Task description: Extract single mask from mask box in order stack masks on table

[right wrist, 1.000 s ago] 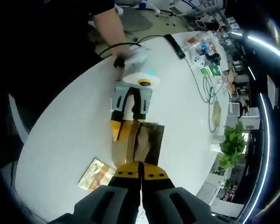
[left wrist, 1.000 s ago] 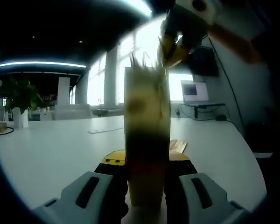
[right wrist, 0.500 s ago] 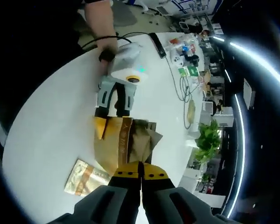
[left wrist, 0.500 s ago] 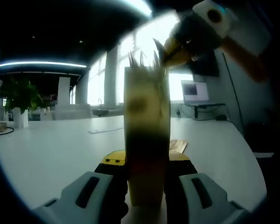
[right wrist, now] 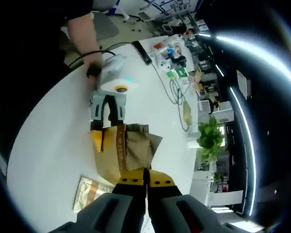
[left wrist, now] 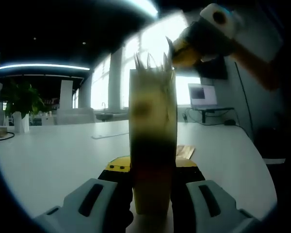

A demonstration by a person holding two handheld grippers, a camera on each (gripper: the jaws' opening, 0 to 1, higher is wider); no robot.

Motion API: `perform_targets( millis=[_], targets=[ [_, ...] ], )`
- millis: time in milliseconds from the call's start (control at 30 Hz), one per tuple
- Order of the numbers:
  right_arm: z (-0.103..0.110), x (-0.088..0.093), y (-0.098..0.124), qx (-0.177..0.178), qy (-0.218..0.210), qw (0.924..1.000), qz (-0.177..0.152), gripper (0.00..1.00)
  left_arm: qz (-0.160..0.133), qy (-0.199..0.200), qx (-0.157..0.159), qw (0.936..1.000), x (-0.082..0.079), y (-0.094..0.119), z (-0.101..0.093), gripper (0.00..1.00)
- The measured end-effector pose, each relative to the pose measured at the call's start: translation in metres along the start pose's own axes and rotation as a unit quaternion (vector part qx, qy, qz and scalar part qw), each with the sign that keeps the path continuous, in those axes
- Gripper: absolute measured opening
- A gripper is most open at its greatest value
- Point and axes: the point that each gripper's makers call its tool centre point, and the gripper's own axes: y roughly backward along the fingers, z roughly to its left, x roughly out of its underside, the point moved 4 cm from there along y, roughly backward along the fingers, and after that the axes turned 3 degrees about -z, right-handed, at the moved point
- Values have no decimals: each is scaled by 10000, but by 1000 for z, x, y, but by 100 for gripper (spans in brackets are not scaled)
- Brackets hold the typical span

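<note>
Tools (right wrist: 146, 180) two, mask box (right wrist: 123, 153) one, table (right wrist: 53, 145) one.

In the left gripper view, the mask box (left wrist: 153, 155) stands so close to the lens that its face is blurred; no print is legible. Its base is hidden between the left gripper (left wrist: 153, 194) jaws. The right gripper (left wrist: 177, 51) is blurred, and what its tips grip cannot be resolved. In the right gripper view, the flat packet (right wrist: 87, 194) on the worktop (right wrist: 53, 145) is partly covered by the right gripper's own body. The items (right wrist: 172, 56) at the far worktop end are too small to identify.
</note>
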Motion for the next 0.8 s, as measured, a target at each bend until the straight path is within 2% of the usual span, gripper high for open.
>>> perform_targets(
  millis=[200, 500, 800],
  targets=[
    [-7, -1, 6, 197, -206, 9996, -31, 0, 1, 4, -1, 10000, 1, 0, 1, 20],
    [-17, 0, 20, 718, -449, 9964, -104, 0, 6, -2, -2, 10000, 0, 0, -1, 20],
    [-34, -1, 38, 1207, -463, 9914, -196, 0, 10, 2, 2, 10000, 1, 0, 1, 20]
  ],
)
